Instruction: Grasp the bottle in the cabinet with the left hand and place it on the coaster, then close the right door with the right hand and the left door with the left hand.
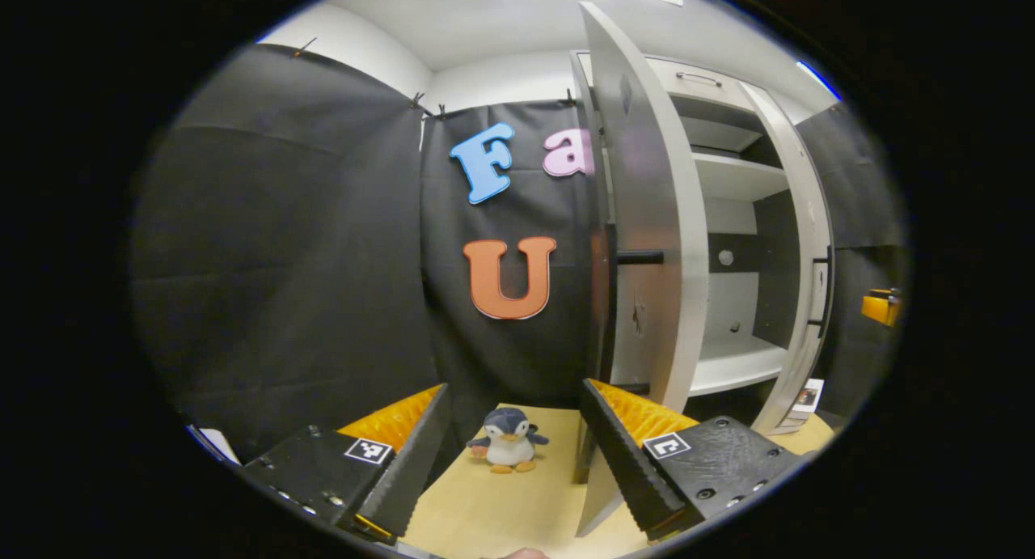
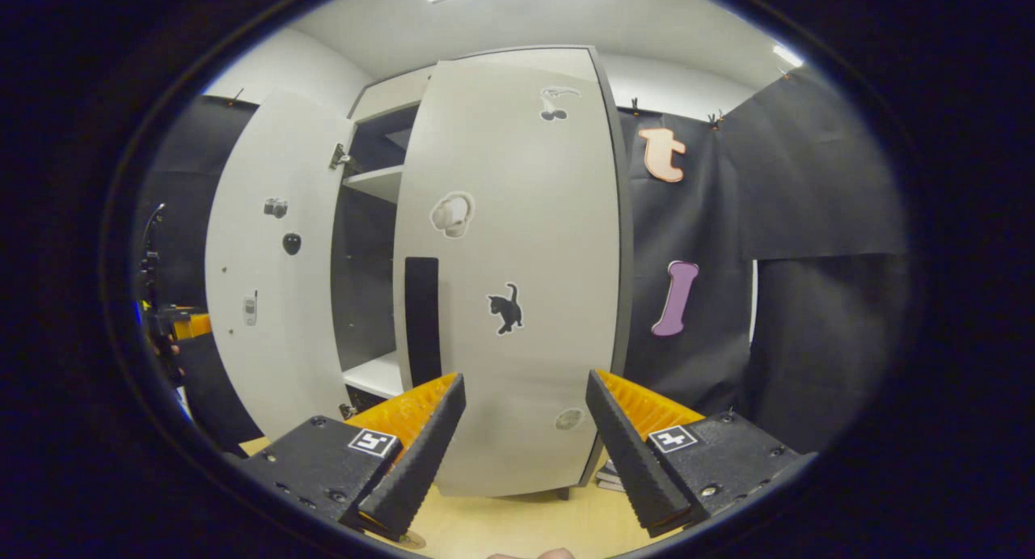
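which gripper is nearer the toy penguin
Left. The penguin stands on the table just ahead, between the left gripper fingers. The right gripper faces the right door, away from it.

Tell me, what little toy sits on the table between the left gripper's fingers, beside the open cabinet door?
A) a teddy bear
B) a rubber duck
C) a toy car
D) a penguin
D: a small plush penguin stands on the tan table, left of the open cabinet door.
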`<move>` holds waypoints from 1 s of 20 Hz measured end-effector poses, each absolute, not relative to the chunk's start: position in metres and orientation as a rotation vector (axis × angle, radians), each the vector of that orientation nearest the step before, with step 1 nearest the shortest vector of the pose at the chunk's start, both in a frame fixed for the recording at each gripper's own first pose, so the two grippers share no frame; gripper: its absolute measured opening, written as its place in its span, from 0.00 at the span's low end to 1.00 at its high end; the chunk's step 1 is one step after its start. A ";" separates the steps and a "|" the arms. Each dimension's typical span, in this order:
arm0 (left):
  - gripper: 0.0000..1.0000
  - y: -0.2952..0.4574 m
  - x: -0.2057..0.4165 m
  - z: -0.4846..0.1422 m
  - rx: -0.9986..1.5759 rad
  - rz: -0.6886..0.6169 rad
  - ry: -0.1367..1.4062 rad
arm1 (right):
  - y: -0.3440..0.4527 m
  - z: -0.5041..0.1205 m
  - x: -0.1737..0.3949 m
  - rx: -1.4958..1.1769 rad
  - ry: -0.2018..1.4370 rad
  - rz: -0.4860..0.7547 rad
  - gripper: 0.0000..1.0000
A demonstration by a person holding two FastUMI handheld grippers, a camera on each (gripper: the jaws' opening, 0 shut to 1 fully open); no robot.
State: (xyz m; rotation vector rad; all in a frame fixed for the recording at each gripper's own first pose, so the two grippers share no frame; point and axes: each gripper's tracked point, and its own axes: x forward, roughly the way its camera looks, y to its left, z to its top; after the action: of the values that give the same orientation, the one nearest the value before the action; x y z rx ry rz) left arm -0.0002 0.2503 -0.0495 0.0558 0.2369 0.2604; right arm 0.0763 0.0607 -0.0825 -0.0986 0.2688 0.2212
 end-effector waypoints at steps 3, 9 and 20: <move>1.00 0.256 0.013 -0.045 0.008 0.230 0.245 | 0.053 -0.078 0.071 -0.098 0.260 0.209 0.98; 0.94 0.250 0.017 -0.045 0.012 0.220 0.254 | 0.031 -0.077 0.064 -0.074 0.269 0.179 0.98; 1.00 0.211 0.010 -0.046 -0.045 0.155 0.268 | 0.024 -0.077 0.059 -0.048 0.261 0.205 0.98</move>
State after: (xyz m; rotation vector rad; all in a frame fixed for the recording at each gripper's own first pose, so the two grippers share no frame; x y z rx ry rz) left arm 0.0098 0.2108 -0.0458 -0.0448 0.2683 0.1554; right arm 0.0591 0.0237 -0.0768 -0.0478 0.2606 0.2047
